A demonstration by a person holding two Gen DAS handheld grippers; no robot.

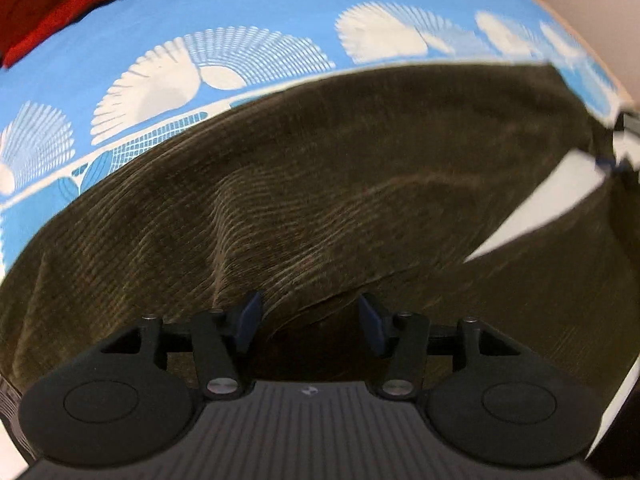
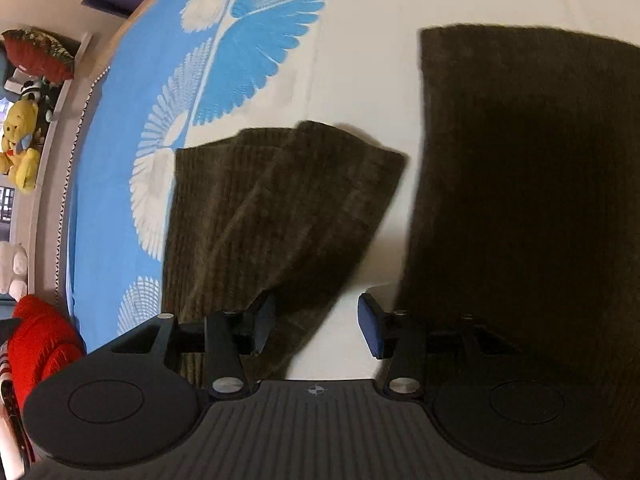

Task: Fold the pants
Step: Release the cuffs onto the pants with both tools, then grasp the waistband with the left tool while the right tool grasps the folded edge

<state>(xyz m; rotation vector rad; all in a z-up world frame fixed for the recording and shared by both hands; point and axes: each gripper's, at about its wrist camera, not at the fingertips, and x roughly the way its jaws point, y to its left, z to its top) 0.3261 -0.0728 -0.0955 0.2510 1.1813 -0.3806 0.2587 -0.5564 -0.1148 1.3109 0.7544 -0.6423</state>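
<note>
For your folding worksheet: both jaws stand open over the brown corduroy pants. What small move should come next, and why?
Probably ease the right gripper forward and close on the pants leg beside it: its jaws are open, empty, and that leg lies rumpled on the bedsheet.

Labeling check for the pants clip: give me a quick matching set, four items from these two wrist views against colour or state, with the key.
Column 1:
1. pants
2. bedsheet
3. plush toy
4. right gripper

Column 2:
A. yellow
B. open, fingers apart with nothing between them
C. dark olive, ribbed
D. blue with a white pattern

Pairs: 1-C, 2-D, 3-A, 4-B
</note>
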